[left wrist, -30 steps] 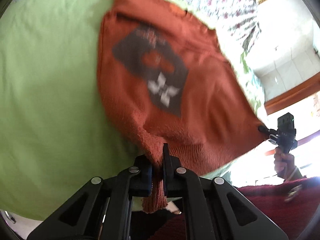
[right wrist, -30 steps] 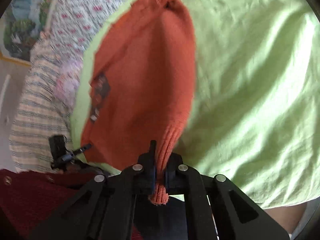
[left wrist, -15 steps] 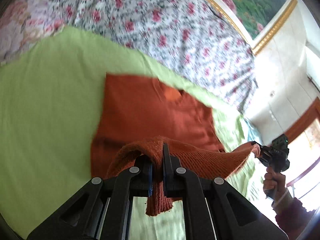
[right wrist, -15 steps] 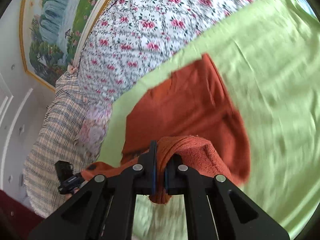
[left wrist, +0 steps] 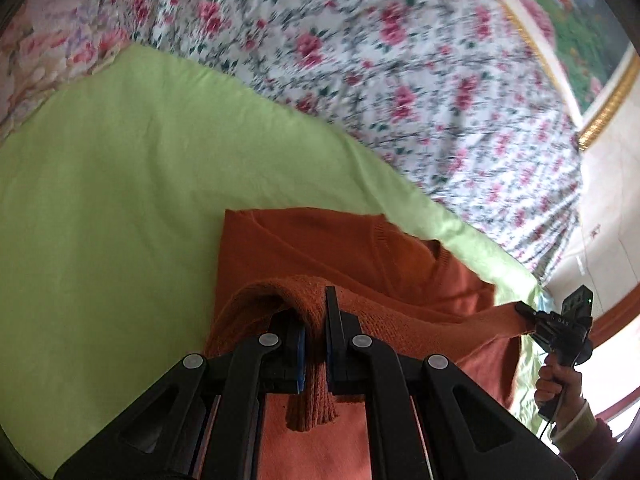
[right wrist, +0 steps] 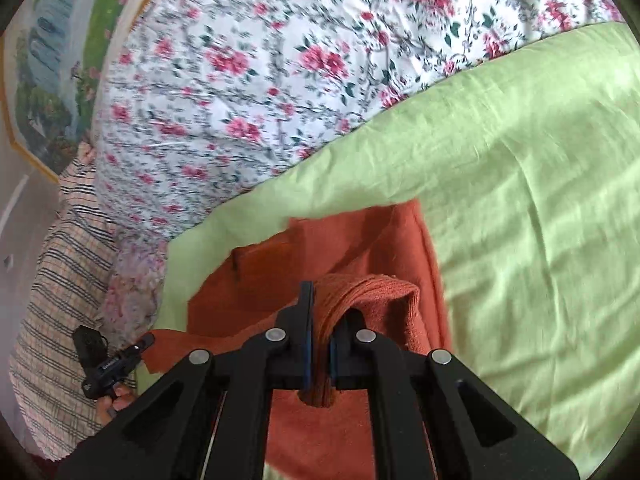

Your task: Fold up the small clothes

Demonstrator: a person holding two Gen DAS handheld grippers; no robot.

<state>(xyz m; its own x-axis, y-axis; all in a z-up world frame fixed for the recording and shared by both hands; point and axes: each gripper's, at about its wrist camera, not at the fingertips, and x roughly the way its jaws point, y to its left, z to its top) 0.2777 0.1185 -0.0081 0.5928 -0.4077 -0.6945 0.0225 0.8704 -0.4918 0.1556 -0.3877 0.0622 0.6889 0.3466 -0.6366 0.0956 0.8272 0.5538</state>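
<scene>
An orange knit sweater [left wrist: 320, 248] lies on a light green sheet [left wrist: 120, 184], its near hem lifted and carried over the rest toward the neckline. My left gripper [left wrist: 316, 320] is shut on one ribbed hem corner, which bunches between the jaws. Seen from the right wrist, the same sweater [right wrist: 360, 248] has its other hem corner pinched in my right gripper [right wrist: 320, 320], also shut. Each view shows the other gripper at the side: the right gripper [left wrist: 532, 316] and the left gripper [right wrist: 140, 346], both stretching the hem. The sweater's printed front is hidden under the fold.
A floral quilt [right wrist: 280, 60] lies beyond the green sheet [right wrist: 540, 200]. A striped, checked cloth [right wrist: 60, 280] hangs at the left. A framed landscape painting [left wrist: 580, 12] hangs on the wall behind. A hand [left wrist: 560, 384] with a dark red sleeve holds the right gripper.
Both grippers carried the hem up and forward over the sweater toward the neckline. The dark print that showed a second ago is now covered by the fold.
</scene>
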